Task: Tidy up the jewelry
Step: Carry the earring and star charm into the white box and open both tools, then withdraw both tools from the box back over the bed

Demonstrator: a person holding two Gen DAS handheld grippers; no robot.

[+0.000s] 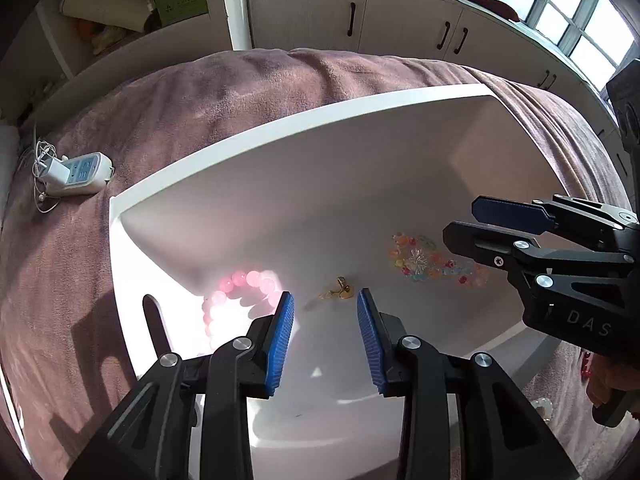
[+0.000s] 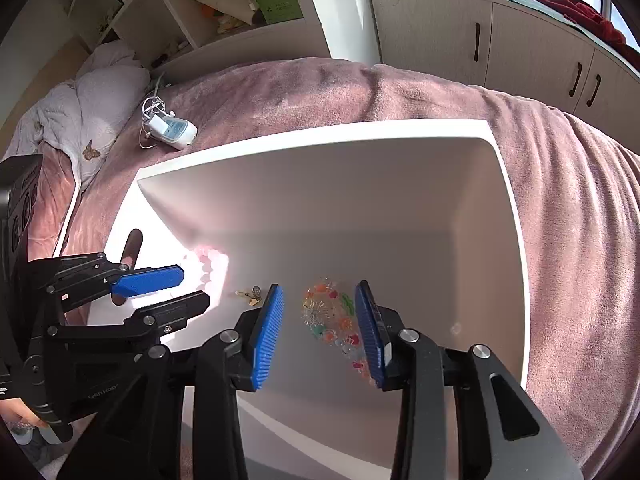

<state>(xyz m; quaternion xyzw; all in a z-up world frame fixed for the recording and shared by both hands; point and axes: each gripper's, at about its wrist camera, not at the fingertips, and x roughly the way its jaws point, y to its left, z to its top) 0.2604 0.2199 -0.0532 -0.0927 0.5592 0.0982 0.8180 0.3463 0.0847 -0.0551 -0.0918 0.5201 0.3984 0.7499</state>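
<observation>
A white tray (image 1: 280, 128) lies on a mauve blanket. In it are a pink bead bracelet (image 1: 240, 292), a small gold piece (image 1: 340, 290) and a colourful bead bracelet (image 1: 424, 258). My left gripper (image 1: 325, 300) is open and empty, hovering over the tray with the gold piece just beyond its fingertips. My right gripper (image 2: 319, 292) is open and empty above the colourful bracelet (image 2: 332, 316), which lies between its fingers. The gold piece (image 2: 250, 294) sits just left of it. Each gripper also shows in the other's view: the right (image 1: 464, 220), the left (image 2: 192, 284).
A white power strip with a charger and cable (image 1: 72, 174) lies on the blanket (image 1: 240, 88) at far left. A rumpled duvet (image 2: 96, 96), shelves and cupboards (image 2: 520, 40) stand beyond the bed. Red beads (image 1: 586, 364) lie outside the tray at right.
</observation>
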